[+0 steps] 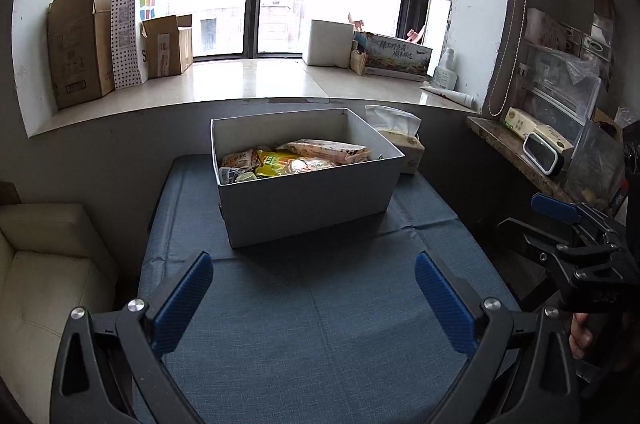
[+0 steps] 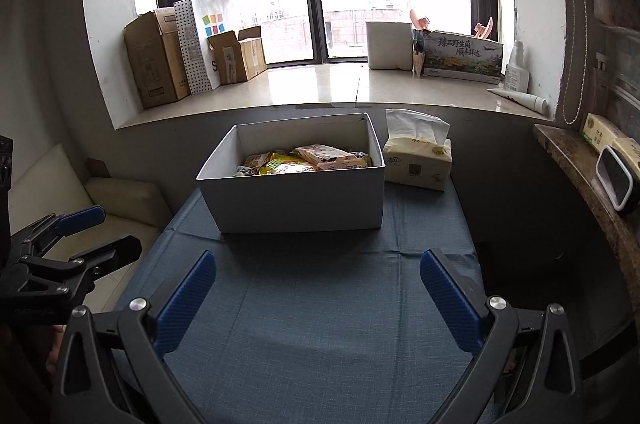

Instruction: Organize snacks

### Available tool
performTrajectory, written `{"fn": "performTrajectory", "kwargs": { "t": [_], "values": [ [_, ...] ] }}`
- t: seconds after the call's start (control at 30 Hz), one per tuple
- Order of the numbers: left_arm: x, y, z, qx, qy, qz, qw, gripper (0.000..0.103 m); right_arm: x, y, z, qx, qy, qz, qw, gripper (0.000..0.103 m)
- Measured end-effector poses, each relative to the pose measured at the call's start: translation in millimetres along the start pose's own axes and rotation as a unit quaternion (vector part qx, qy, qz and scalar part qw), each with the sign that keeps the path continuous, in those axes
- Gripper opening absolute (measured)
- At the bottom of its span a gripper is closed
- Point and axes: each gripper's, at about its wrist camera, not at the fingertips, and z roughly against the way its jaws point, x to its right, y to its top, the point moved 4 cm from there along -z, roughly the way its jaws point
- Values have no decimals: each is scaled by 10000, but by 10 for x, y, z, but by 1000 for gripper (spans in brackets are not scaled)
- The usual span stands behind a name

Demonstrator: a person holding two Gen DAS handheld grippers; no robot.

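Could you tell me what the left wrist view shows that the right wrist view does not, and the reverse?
Only the left wrist view shows the right gripper, open, at its right edge. Only the right wrist view shows the left gripper, open, at its left edge, and the tissue pack whole beside the box. Both show the white box of snack packets on the blue tablecloth.

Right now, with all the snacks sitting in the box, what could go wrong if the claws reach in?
1. The snack packets lie piled and overlapping in the white box, so a claw might pinch two at once or crush one.
2. The tissue pack sits right beside the box; sliding the box sideways could knock it.
3. The box rests on a wrinkled blue cloth, which may bunch up if dragged.
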Motion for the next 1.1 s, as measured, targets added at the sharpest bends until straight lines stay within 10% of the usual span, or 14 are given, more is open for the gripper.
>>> {"fn": "performTrajectory", "kwargs": {
  "t": [1.1],
  "values": [
    [9,5,-14,-45,-32,-47,10000,103,-4,12,4,-13,33,-3,10000,103]
  ]
}}
